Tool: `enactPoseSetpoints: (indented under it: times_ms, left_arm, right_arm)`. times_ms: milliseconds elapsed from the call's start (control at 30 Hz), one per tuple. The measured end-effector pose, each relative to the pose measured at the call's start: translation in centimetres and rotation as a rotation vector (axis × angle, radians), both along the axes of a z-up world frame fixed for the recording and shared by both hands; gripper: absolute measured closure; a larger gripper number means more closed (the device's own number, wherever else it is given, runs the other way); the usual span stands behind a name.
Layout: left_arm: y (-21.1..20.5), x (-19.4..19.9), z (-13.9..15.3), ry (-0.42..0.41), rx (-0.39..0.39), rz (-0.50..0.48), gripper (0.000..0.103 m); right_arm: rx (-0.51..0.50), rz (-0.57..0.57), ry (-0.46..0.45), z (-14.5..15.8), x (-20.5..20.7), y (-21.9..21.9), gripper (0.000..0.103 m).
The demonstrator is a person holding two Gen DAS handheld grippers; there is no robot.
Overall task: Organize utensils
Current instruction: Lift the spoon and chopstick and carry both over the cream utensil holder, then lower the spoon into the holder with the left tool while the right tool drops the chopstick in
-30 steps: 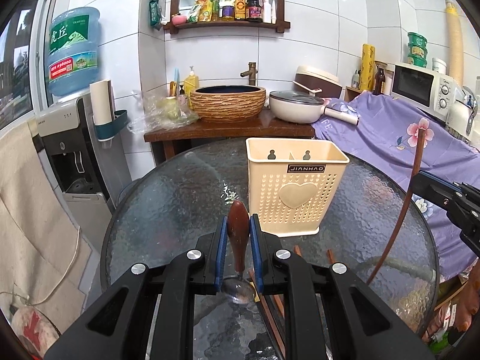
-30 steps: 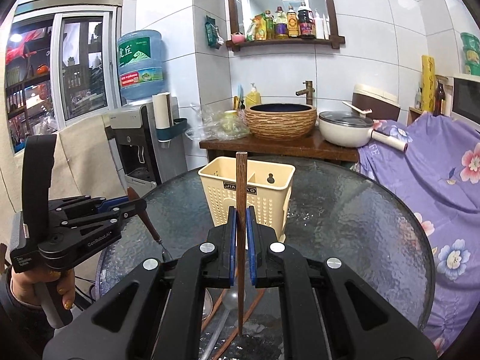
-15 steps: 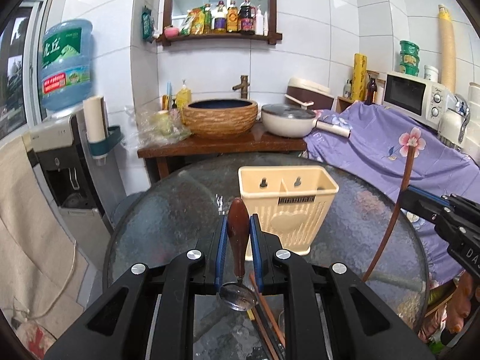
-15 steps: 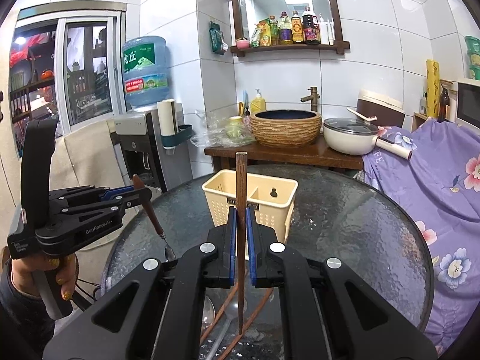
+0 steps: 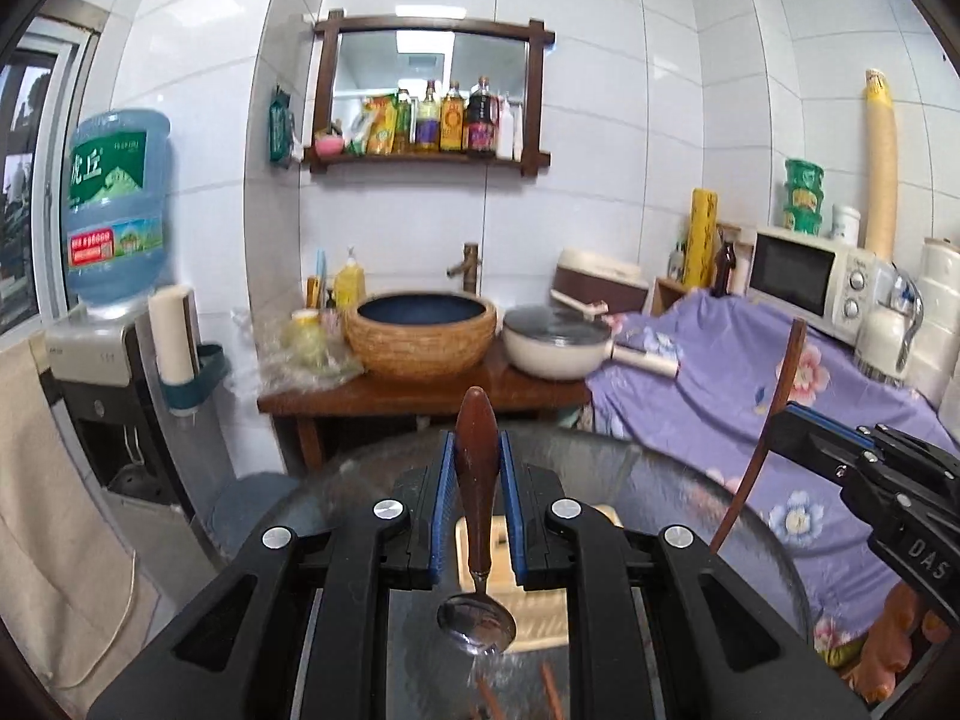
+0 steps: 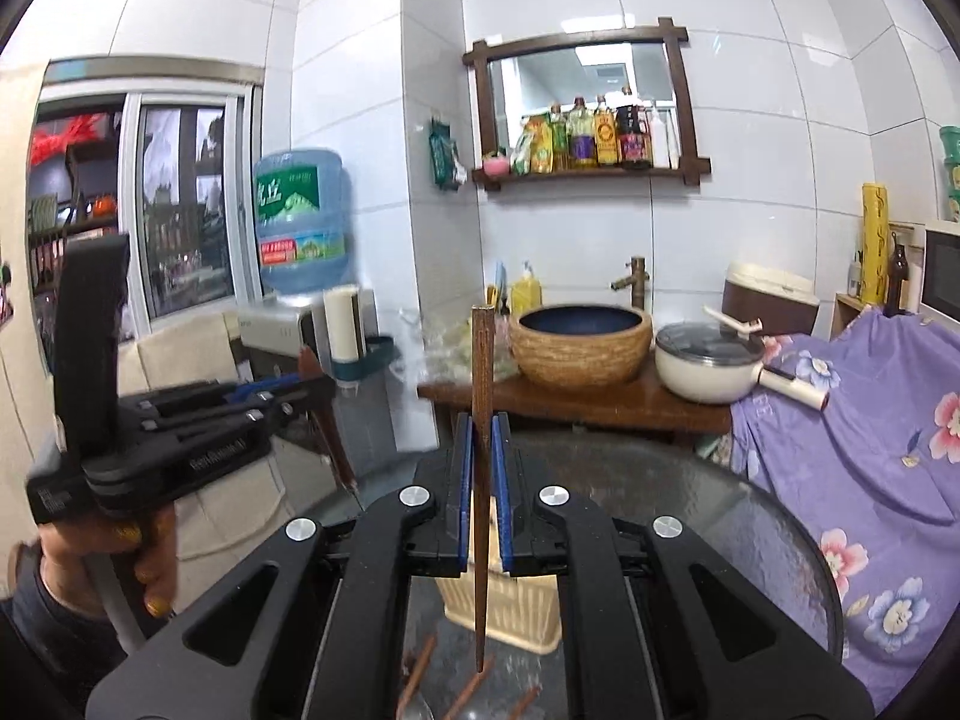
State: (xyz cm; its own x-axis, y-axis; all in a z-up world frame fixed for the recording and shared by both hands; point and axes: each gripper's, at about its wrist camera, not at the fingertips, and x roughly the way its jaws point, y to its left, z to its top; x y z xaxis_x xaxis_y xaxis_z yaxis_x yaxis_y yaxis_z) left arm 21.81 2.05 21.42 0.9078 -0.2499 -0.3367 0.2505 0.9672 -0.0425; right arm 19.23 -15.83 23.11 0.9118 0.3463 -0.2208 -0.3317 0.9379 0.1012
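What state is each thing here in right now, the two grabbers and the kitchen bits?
Left gripper: shut on the spoon.
Spoon: held upright, bowl hanging down.
Right gripper: shut on the chopstick.
Chopstick: held upright, off the table.
Basket: standing on the glass table.
Pot: lid on.

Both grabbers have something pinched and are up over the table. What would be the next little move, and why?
Probably lower the left gripper toward the cream utensil holder and drop in the spoon. The spoon hangs bowl-down, clamped by its wooden handle. The holder stands just beyond and below the jaws on the glass table. The right gripper, shut on a chopstick, could follow.
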Motion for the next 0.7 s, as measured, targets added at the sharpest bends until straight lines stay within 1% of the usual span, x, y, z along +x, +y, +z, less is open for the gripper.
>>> enactPoseSetpoints:
  times_ms: [133, 233, 300, 400, 600, 700]
  left_arm:
    - [-0.8, 1.5, 1.2, -0.03, -0.016, 0.004, 0.088]
    - [-1.5, 3.1, 1.2, -0.027, -0.039, 0.008, 0.088]
    - [-1.7, 3.9, 0.8, -0.027, -0.042, 0.015, 0.088]
    - [-2.1, 5.1, -0.1, -0.024, -0.039, 0.025, 0.088]
    - [-2.5, 6.4, -2.2, -0.019, -0.042, 0.019, 0.088]
    - [-2.6, 6.8, -3.4, -0.001, -0.04, 0.015, 0.088]
  right_arm:
    - [0.009, -0.026, -0.046, 2.3, 1.6, -0.1, 0.096]
    - [0.029, -0.042, -0.055, 3.1, 3.2, -0.1, 0.096]
    - [0.037, -0.048, -0.052, 3.1, 4.1, -0.1, 0.096]
    - [0.027, -0.064, -0.049, 2.6, 5.5, 0.3, 0.096]
    - [0.002, -0.089, -0.048, 0.3, 7.4, 0.4, 0.096]
    - [-0.003, -0.097, -0.035, -0.9, 8.1, 0.5, 0.096]
